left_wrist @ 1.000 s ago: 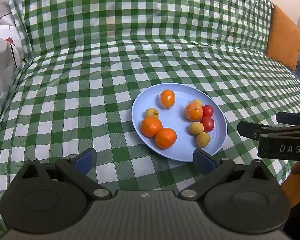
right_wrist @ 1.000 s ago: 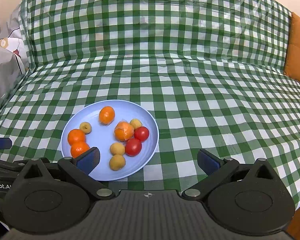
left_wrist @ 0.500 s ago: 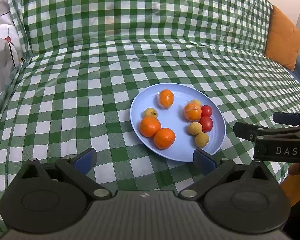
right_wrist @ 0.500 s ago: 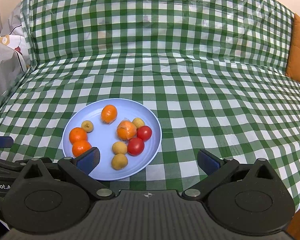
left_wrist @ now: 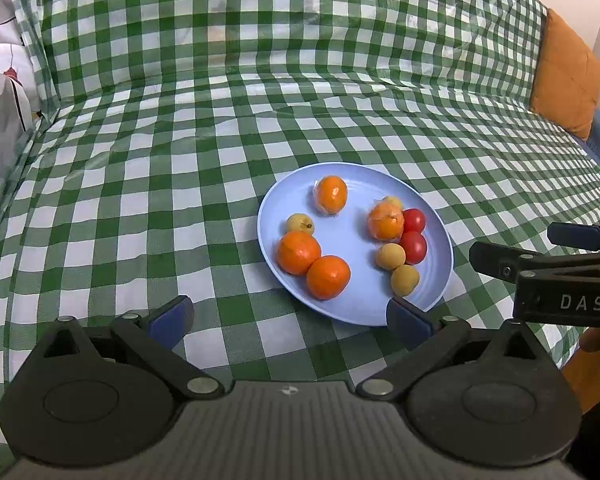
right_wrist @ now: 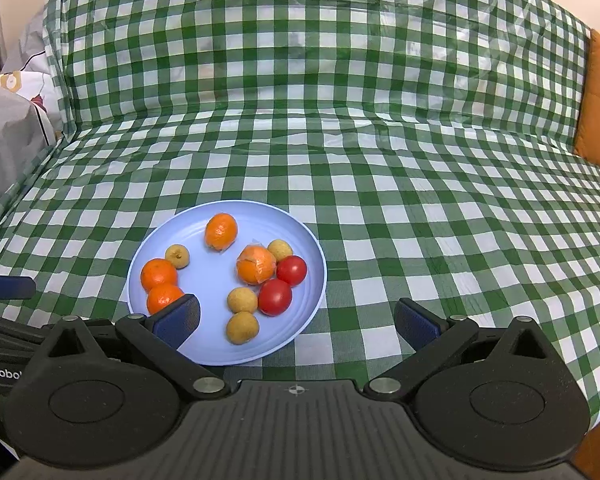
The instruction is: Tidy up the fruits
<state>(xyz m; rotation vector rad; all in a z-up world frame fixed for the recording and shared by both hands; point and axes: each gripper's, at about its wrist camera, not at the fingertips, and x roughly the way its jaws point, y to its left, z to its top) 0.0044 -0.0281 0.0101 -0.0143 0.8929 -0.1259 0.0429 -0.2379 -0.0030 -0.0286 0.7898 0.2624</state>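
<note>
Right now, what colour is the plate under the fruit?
Light blue plate, clearest in the right wrist view.

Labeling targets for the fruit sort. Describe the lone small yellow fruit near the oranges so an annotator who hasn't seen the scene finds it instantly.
Start at the blue plate on the green checked cloth. On its left side sit two touching oranges; the small yellow fruit lies just behind them. Unlike the other three yellow fruits clustered near the tomatoes, it sits apart and shows a dark stem spot.
</note>
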